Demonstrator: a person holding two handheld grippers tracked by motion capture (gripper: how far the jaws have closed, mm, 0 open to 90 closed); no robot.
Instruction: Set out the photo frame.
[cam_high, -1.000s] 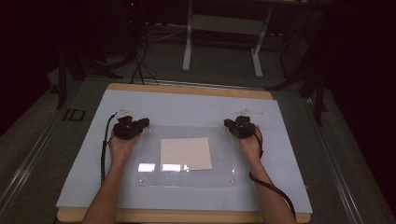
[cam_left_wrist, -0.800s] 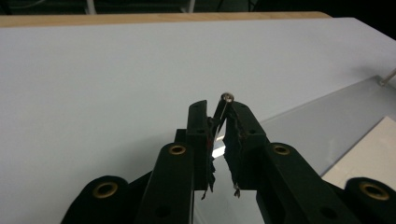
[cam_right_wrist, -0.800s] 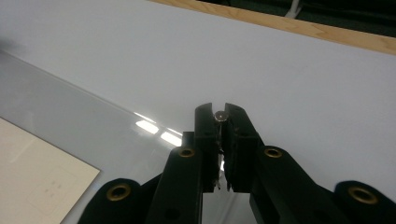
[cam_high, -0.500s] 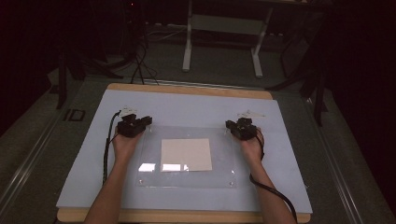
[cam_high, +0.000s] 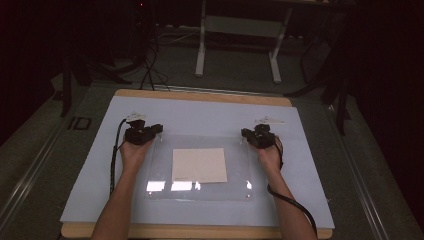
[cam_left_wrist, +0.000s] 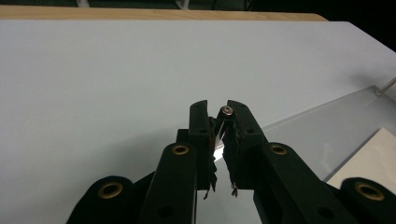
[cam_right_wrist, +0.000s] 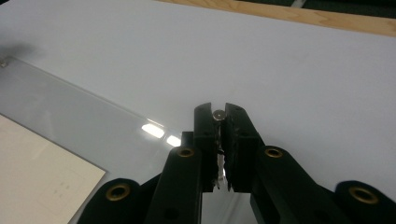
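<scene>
Item: clear acrylic sheet (cam_high: 200, 167), flat on pale blue mat (cam_high: 90, 165), cream paper (cam_high: 199, 165) lying at its centre. I read left gripper (cam_high: 150, 132) clamped on far left corner, right gripper (cam_high: 248, 135) clamped on far right corner. Gripper views add detail: small screw (cam_left_wrist: 227, 110) at each corner, pinched between closed jaws. Forearms stretched forward, hands low on mat.

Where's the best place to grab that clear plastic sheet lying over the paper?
Probably its two far corners, one per gripper, coming in from the outer sides: the clear sheet lies flat and thin, and each far corner carries a small screw post that jaws can clamp.
</scene>
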